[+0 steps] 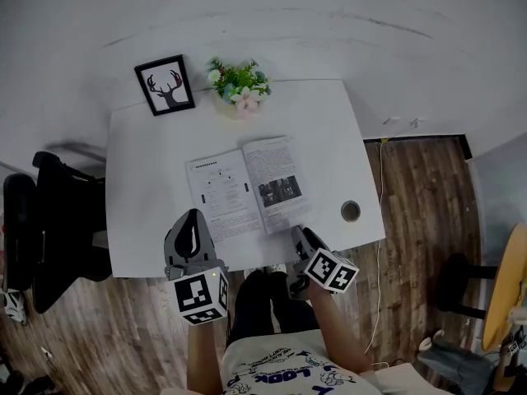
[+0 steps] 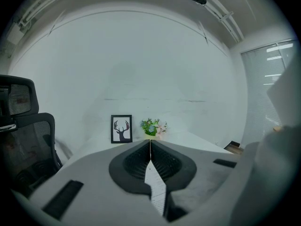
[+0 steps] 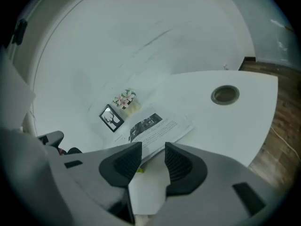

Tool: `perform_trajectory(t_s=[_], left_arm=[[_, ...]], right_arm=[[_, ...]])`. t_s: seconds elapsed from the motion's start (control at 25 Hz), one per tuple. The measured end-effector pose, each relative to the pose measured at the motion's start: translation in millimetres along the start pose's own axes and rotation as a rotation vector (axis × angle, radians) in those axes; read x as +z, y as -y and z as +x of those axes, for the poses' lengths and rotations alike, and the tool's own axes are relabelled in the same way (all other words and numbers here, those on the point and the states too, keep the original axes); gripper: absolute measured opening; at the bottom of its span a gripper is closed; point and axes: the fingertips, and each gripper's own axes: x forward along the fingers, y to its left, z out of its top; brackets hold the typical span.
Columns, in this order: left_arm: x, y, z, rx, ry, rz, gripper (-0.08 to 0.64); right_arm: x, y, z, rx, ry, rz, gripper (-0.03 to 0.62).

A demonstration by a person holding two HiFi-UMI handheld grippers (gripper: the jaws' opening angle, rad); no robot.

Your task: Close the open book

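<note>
Book: the book [image 1: 247, 189] lies open and flat, pages up, at the middle of the white tabletop [image 1: 329, 130], in the centre of the head view.
Left gripper: your left gripper [image 1: 194, 215] has its jaws closed tip to tip, over the book's lower left corner. A strip of printed page shows through the slit behind the tips.
Right gripper: your right gripper [image 1: 298, 234] has its jaws partly apart with nothing between the pads, at the book's lower right corner.
Hidden: both grippers cover the book's near corners in the head view. Whether either one touches the paper is unclear.
Around: the deer picture [image 1: 165, 85] and flowers [image 1: 239, 85] stand beyond the book, and the round hole [image 1: 351, 211] is to its right.
</note>
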Motion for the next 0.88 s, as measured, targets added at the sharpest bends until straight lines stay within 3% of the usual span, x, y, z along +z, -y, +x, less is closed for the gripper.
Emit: perform_trajectory(t_s=[0.48, 0.88], left_arm=[[1.9, -5.9, -2.8, 0.016, 0.000, -0.004, 0.023], [6.8, -14.8, -2.2, 0.041, 0.006, 0.001, 0.023]], right_arm=[[-5.1, 16.3, 17.0, 0.017, -0.009, 0.394, 0.176], [12.0, 41.2, 28.0, -0.017, 0.055, 0.570, 0.176]])
